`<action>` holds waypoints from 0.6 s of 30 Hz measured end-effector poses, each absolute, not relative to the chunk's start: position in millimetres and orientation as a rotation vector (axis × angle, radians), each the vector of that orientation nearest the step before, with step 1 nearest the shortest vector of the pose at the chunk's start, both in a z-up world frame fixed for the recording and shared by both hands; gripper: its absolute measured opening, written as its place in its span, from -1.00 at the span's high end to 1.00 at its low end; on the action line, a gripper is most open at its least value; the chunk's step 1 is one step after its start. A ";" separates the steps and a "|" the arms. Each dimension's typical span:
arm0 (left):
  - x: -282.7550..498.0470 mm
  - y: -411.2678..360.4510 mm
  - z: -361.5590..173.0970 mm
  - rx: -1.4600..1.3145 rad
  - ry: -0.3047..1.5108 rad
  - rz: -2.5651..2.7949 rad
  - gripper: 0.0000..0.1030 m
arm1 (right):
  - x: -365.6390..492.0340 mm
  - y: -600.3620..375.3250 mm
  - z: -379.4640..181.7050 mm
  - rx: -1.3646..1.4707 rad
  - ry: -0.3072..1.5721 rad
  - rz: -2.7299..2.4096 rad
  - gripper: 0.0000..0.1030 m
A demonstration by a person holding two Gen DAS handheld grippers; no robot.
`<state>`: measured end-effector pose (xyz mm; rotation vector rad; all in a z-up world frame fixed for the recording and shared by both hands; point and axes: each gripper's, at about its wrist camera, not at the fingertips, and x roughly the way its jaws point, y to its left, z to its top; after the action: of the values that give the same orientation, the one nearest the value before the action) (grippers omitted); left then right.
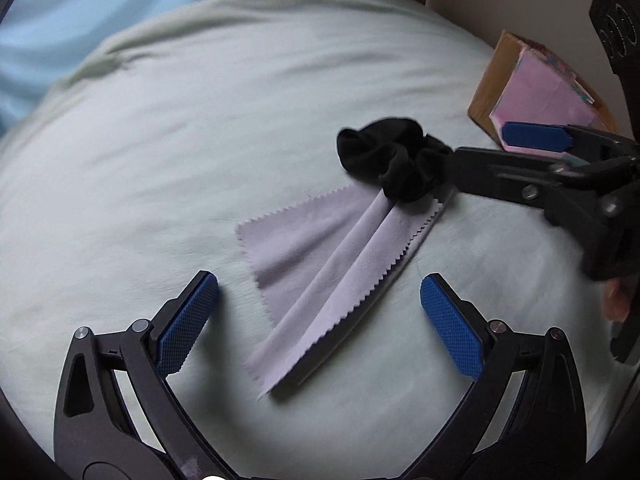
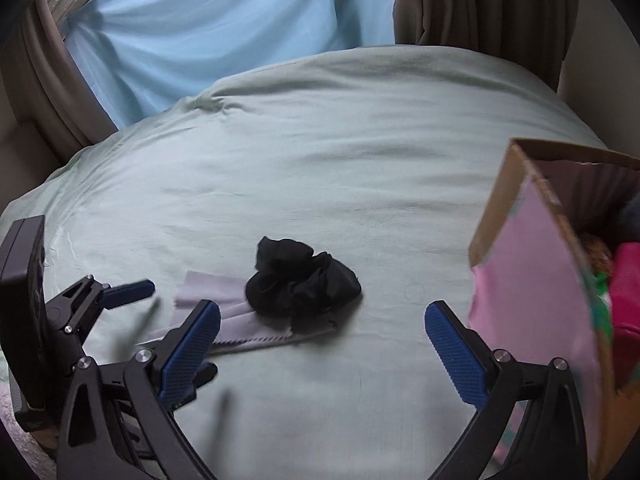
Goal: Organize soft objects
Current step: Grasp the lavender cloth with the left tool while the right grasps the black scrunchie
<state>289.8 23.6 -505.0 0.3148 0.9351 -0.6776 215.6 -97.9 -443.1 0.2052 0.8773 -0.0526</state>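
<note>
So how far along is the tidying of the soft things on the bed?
Partly done: the cardboard box already holds a few soft items. Nothing is in hand; the left gripper and right gripper are both open and empty. Left: the black scrunchie and the lilac cloth under it, both on the bedsheet.

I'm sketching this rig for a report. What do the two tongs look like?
Both match: the left tongs and right tongs have matte black, curved, skeletal arms with cut-outs and silver pivot screws, ending in blue pads with fine cross-hatched texture. No cables or sleeves show.
</note>
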 end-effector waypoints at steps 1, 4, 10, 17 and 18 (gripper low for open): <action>289.6 19.9 -507.2 0.326 0.921 -0.671 -0.96 | 219.8 -97.8 -447.1 0.201 0.881 -0.051 -0.98; 290.0 8.6 -510.6 0.353 0.905 -0.677 -0.96 | 230.8 -99.2 -458.1 0.226 0.887 -0.022 -0.89; 294.7 4.6 -508.2 0.342 0.891 -0.699 -0.73 | 244.2 -93.4 -469.2 0.209 0.912 0.027 -0.46; 293.0 8.7 -497.5 0.341 0.884 -0.716 0.32 | 248.6 -80.7 -468.1 0.146 0.923 0.080 0.43; 290.9 7.4 -496.3 0.349 0.882 -0.726 0.50 | 249.0 -79.7 -467.9 0.144 0.925 0.084 0.46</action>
<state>290.9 7.4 -496.3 0.3492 0.8820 -0.7257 249.0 -79.7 -467.9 0.1442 0.9253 0.0844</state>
